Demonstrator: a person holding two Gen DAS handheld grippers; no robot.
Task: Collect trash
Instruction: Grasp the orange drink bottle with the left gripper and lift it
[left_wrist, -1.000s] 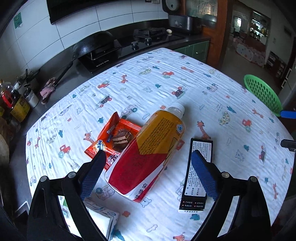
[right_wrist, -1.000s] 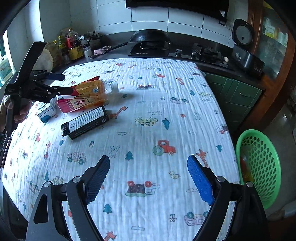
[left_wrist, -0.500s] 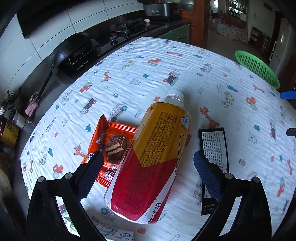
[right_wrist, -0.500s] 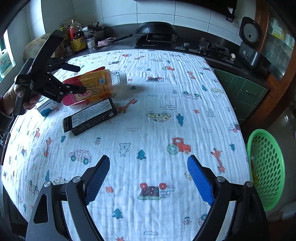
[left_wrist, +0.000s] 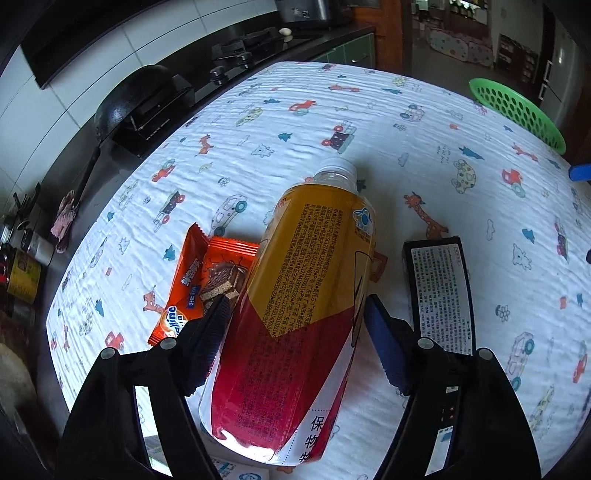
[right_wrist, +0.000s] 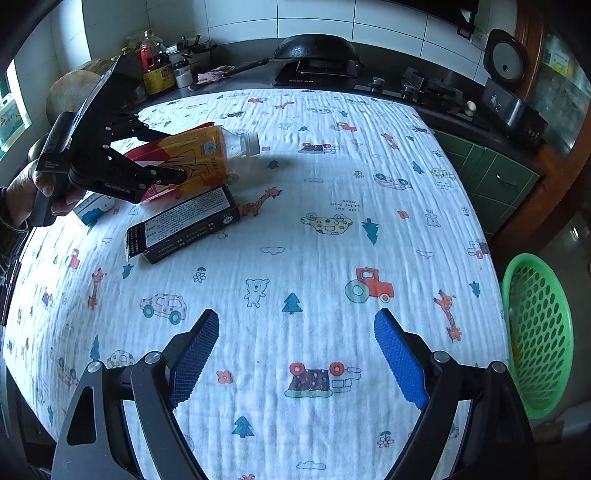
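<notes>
Our left gripper (left_wrist: 295, 317) has closed in from a wide spread to pinch the bottle (left_wrist: 295, 317) lying on the tablecloth (right_wrist: 314, 229), so it looks ready to lift toward the green basket (right_wrist: 535, 332), while our right gripper (right_wrist: 297, 350) hovers spread and empty.

Snack wrapper (left_wrist: 192, 284) perhaps half-hidden under bottle (left_wrist: 295, 314)

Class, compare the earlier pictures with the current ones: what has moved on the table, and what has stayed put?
The left hand-held gripper has advanced over the bottle and narrowed, its fingers now flanking the bottle's body; whether they already touch it cannot be told. The bottle, orange wrapper, black box and green basket lie where they did. The right hand-held gripper stays open above the cloth.
</notes>
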